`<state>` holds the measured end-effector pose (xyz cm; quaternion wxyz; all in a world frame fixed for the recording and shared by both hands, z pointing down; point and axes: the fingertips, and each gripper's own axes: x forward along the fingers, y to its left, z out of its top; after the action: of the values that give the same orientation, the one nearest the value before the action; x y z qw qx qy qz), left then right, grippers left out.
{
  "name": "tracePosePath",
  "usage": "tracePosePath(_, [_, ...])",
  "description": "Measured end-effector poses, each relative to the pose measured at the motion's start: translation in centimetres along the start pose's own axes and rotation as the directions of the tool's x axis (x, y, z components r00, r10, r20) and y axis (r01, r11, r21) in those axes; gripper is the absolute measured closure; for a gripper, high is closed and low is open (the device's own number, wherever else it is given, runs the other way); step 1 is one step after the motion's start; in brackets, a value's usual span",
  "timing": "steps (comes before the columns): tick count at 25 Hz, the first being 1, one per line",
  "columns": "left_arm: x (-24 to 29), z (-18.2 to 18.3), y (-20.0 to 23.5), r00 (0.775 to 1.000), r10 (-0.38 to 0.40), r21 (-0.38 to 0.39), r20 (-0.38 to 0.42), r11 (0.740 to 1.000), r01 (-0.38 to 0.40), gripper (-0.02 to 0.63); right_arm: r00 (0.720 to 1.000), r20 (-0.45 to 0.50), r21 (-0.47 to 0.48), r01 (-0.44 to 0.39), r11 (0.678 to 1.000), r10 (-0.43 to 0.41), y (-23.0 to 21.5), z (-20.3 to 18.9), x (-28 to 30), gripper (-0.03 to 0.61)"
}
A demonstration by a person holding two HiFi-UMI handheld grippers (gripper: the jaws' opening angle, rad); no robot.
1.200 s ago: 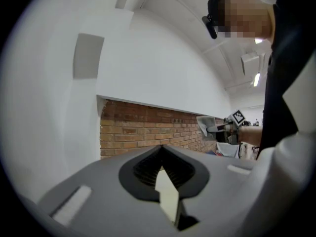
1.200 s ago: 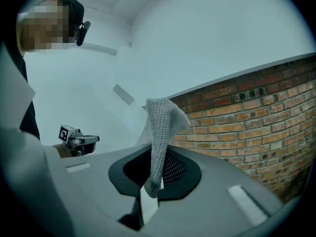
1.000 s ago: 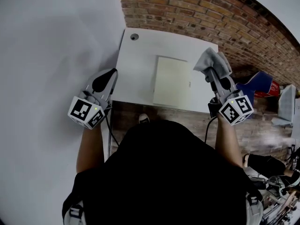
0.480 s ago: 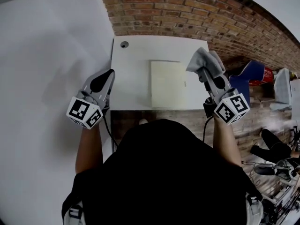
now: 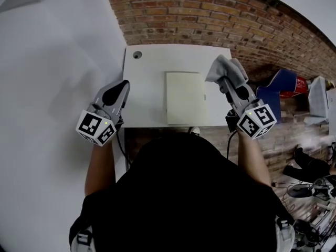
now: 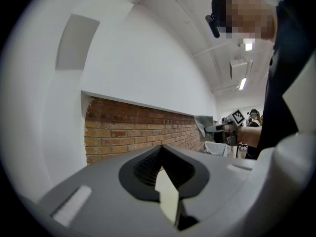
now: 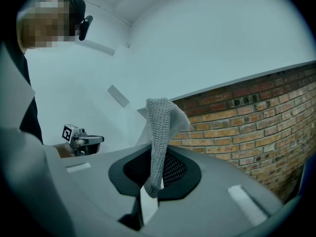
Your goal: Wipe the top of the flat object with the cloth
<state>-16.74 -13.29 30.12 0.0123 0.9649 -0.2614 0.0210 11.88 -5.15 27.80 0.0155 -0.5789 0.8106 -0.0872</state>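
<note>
A pale yellow flat board [image 5: 185, 97] lies on the white table [image 5: 152, 62] in the head view. My right gripper [image 5: 223, 81] is shut on a grey cloth [image 5: 227, 70], held up over the table's right edge, just right of the board. In the right gripper view the knitted cloth [image 7: 161, 132] hangs out of the closed jaws, pointing at the wall. My left gripper [image 5: 118, 91] is shut and empty at the table's left edge; its own view [image 6: 165, 179] faces the brick wall.
A brick wall [image 5: 210, 14] runs behind the table and a white wall [image 5: 47, 62] stands on the left. A small round grommet [image 5: 137, 54] sits in the table's far left corner. A blue object [image 5: 281, 85] and floor clutter lie to the right.
The head view has shifted, so the table and board now sit more square and closer. Both grippers keep their hold and their places beside the board.
</note>
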Motion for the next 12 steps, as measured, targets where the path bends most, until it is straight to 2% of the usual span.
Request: tracePosePath(12, [2.6, -0.1, -2.9, 0.997, 0.074, 0.032, -0.025, 0.997, -0.073, 0.612, 0.993, -0.031, 0.007, -0.11, 0.994, 0.11, -4.4, -0.8, 2.9, 0.568])
